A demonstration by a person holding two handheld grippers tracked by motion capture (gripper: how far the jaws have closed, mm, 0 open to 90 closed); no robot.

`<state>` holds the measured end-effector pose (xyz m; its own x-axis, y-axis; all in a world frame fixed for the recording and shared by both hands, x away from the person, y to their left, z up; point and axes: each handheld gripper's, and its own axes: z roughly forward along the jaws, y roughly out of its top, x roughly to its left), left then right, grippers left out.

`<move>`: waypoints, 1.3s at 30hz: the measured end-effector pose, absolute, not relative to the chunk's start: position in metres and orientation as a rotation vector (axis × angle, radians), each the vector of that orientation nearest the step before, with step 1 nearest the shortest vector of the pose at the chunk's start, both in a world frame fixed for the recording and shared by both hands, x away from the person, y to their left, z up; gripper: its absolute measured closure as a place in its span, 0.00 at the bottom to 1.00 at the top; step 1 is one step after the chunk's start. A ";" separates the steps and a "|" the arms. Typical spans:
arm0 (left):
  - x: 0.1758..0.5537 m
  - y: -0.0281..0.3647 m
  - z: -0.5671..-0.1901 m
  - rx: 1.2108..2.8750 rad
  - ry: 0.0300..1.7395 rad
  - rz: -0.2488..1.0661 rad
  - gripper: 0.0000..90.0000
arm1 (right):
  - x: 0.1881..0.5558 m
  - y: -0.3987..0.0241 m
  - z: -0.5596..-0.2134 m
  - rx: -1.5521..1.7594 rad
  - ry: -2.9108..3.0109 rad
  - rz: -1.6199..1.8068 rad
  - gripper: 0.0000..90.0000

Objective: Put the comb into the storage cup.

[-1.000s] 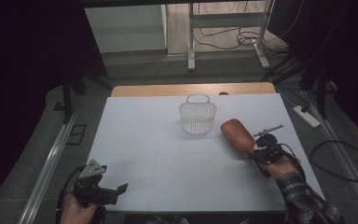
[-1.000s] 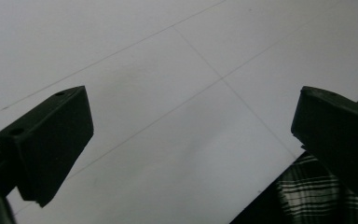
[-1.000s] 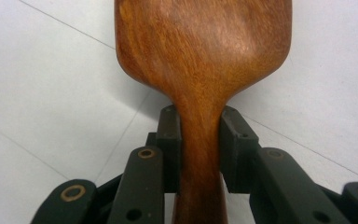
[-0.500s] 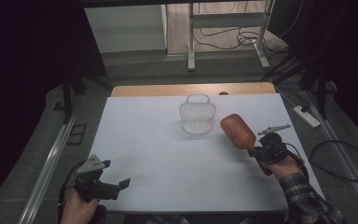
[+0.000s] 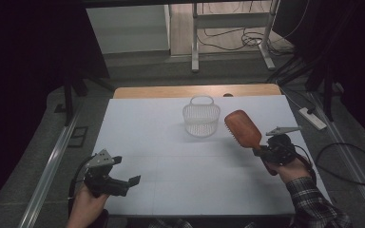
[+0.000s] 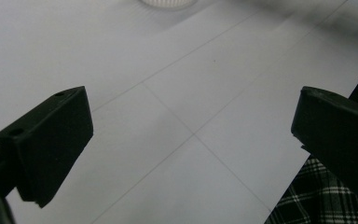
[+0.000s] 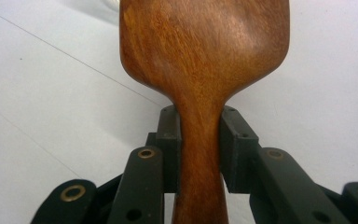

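Observation:
A wooden hairbrush (image 5: 242, 129) is lifted off the table at the right, its paddle head pointing up and left toward the basket. My right gripper (image 5: 262, 153) is shut on its handle; in the right gripper view both pads (image 7: 169, 140) press the narrow neck of the hairbrush (image 7: 205, 60). A small white mesh basket (image 5: 201, 118) with a handle stands upright at the middle back of the white table (image 5: 171, 156). My left gripper (image 5: 126, 183) hovers at the front left corner, open. Its jaws stand wide apart over bare table (image 6: 186, 116) with nothing between them.
The basket's base (image 6: 165, 3) peeks in at the top of the left gripper view. A plaid sleeve (image 5: 313, 204) comes in at the bottom right. Beyond the table's wooden far edge (image 5: 171, 91) lie floor cables and a power strip (image 5: 311, 118).
The right gripper has lifted the hairbrush a little and carried it toward the basket. The left gripper has shifted slightly to the right along the front edge.

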<state>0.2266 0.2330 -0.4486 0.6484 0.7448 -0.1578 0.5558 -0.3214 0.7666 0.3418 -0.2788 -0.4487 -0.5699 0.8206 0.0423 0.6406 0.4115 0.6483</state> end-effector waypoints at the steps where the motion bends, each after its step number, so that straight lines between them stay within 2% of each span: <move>1: 0.227 0.233 -0.449 2.018 1.013 0.282 0.00 | 0.342 -0.279 -0.449 1.273 2.388 0.910 0.80; 39: 0.278 0.187 -0.428 1.919 0.925 0.155 0.00 | 0.330 -0.259 -0.430 1.134 2.359 1.057 0.80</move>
<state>0.2779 0.1868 -0.4281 0.7041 0.6585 -0.2658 0.5363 -0.2477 0.8068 0.3295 -0.2588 -0.4302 -0.6353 0.7716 0.0315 0.5371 0.4122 0.7359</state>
